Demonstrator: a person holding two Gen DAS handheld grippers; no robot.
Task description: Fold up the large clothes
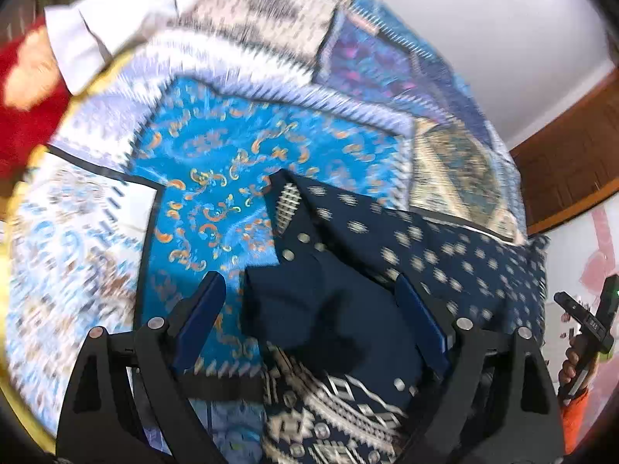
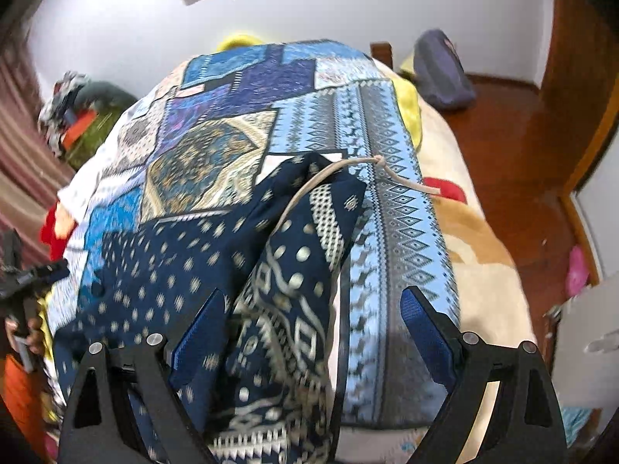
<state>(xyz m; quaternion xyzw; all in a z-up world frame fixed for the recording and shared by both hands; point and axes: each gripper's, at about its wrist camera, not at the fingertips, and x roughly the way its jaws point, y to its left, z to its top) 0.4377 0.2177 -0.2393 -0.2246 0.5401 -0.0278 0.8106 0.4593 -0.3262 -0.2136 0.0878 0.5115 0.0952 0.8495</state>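
Navy dotted garment [image 2: 185,266] lies folded on the patchwork bed [image 2: 390,201]. Both the left gripper [image 1: 309,305] and right gripper [image 2: 313,324] have fingers spread, holding nothing. Next, grab an edge again.

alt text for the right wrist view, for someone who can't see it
A navy patterned garment with a beige drawstring lies on a blue patchwork bedspread. The right tongs stand open above it, holding nothing.

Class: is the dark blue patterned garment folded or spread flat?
Folded: the garment lies doubled over itself on the bedspread, layers overlapping.
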